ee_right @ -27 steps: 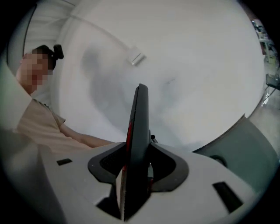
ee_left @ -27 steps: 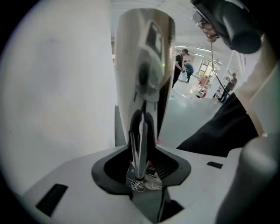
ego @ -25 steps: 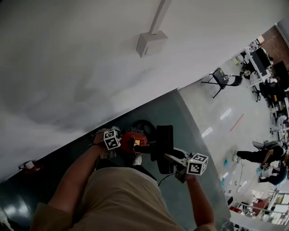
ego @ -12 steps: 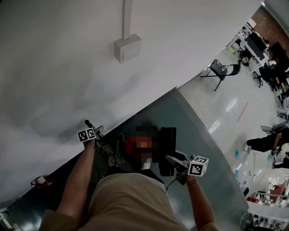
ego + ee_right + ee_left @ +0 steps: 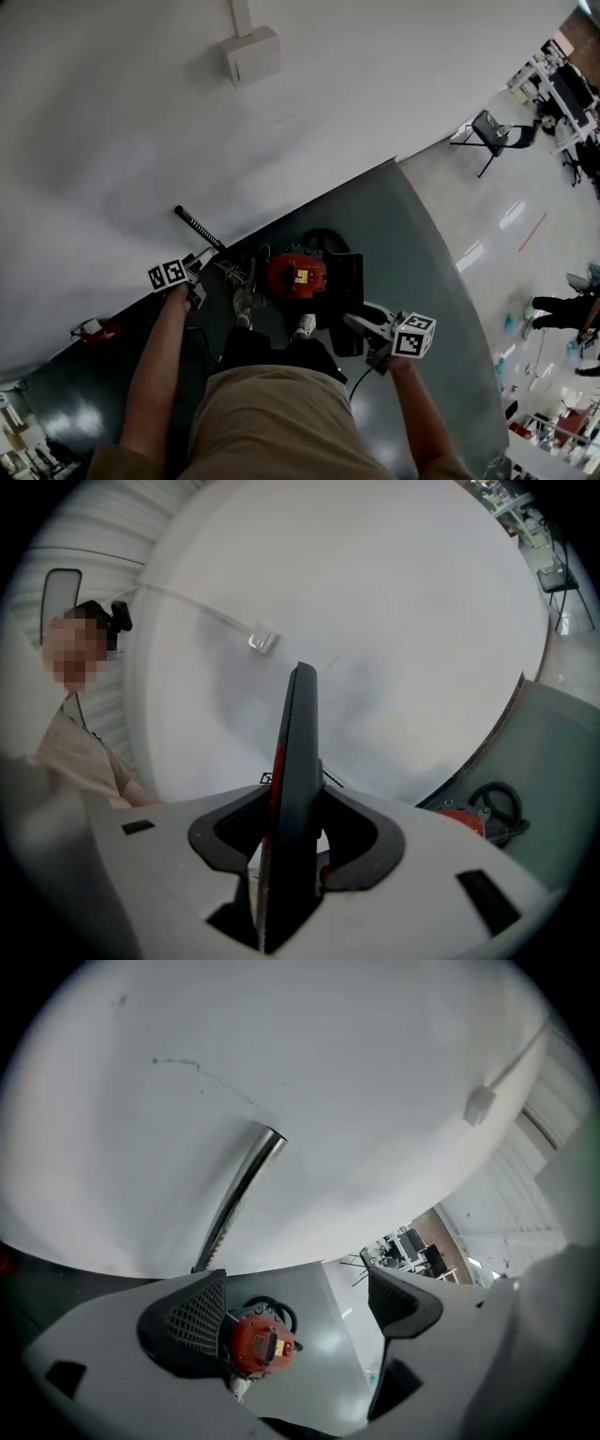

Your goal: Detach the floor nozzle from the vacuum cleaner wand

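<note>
Tools number two, one in each hand. The left tool (image 5: 298, 1305) has just been opening, and its jaws stand wide apart with nothing gripped; through the gap show only the dark green floor (image 5: 328, 1354) and the single red canister (image 5: 262, 1344). The right tool (image 5: 295, 841) is clamped on the one floor nozzle (image 5: 344, 295), a flat black slab with a red stripe, seen edge-on and upright between its pads. In the head view the nozzle sits just right of the canister, over the floor. The one wand (image 5: 242, 1190), a slim tube with a bright metal open end, slants up before the white wall (image 5: 375, 94). It is left of the canister and well apart from the nozzle.
</note>
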### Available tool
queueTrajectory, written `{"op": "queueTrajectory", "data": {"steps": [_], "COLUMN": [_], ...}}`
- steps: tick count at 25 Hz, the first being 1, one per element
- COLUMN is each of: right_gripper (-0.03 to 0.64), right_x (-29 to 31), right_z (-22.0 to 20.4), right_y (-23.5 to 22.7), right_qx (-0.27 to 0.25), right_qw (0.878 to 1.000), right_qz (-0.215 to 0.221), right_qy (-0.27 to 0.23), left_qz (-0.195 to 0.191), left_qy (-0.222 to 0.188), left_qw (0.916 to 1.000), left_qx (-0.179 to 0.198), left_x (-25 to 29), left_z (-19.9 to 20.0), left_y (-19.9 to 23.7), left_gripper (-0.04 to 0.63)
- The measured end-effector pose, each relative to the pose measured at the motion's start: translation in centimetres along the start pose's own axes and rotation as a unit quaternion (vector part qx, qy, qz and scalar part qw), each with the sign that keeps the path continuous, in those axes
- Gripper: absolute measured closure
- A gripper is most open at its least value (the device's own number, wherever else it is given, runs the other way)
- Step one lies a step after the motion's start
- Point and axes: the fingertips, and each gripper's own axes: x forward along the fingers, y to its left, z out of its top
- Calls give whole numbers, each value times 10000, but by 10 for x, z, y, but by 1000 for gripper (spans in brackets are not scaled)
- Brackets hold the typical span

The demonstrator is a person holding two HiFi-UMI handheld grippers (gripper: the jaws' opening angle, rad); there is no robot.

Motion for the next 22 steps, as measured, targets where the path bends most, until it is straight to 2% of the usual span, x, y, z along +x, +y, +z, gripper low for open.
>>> {"op": "queueTrajectory", "data": {"steps": [3, 7, 11, 12, 13, 14, 15, 16, 17, 18, 20, 21, 22], "right_gripper": [442, 443, 443, 442, 442, 442, 442, 442, 443, 443, 442, 442, 442], "right_x": [1, 6, 8, 8, 7, 6, 4, 1, -3, -7, -16, -20, -24], "right_z": [-1, -17, -20, -22, -25, -27, -30, -35, -42, -52, -73, -84, -95], "right_y": [-20, -36, -38, -37, -34, -29, -22, -14, -6, 1, 17, 24, 29], "right_qx": [19, -138, -155, -108, -59, -10, 41, 107, 196, 285, 325, 272, 210], "right_qw": [9995, 9982, 9978, 9980, 9982, 9985, 9987, 9988, 9987, 9985, 9979, 9979, 9980], "right_qz": [175, 191, 155, 138, 138, 161, 211, 273, 327, 383, 504, 539, 540], "right_qy": [247, 554, 627, 608, 574, 524, 460, 390, 326, 276, 235, 240, 263], "left_qz": [-204, -557, -806, -1087, -1525, -1972, -2334, -2604, -2779, -2861, -2865, -2847, -2842], "left_qy": [-213, -695, -964, -1038, -1156, -1297, -1446, -1604, -1769, -1928, -2187, -2302, -2428], "left_qw": [9995, 9931, 9862, 9795, 9656, 9482, 9329, 9213, 9136, 9096, 9091, 9095, 9087], "left_qx": [-102, -768, -1078, -1344, -1759, -2127, -2331, -2401, -2385, -2315, -2089, -1968, -1860], "left_x": [-36, -100, -148, -159, -168, -179, -192, -208, -224, -241, -273, -287, -300], "left_z": [-61, -142, -187, -194, -198, -200, -203, -208, -215, -224, -248, -260, -271], "left_y": [-28, -45, -62, -71, -85, -97, -107, -114, -120, -124, -127, -127, -126], "left_gripper": [127, 129, 138, 144, 159, 175, 195, 236, 310, 397, 527, 572, 584]}}
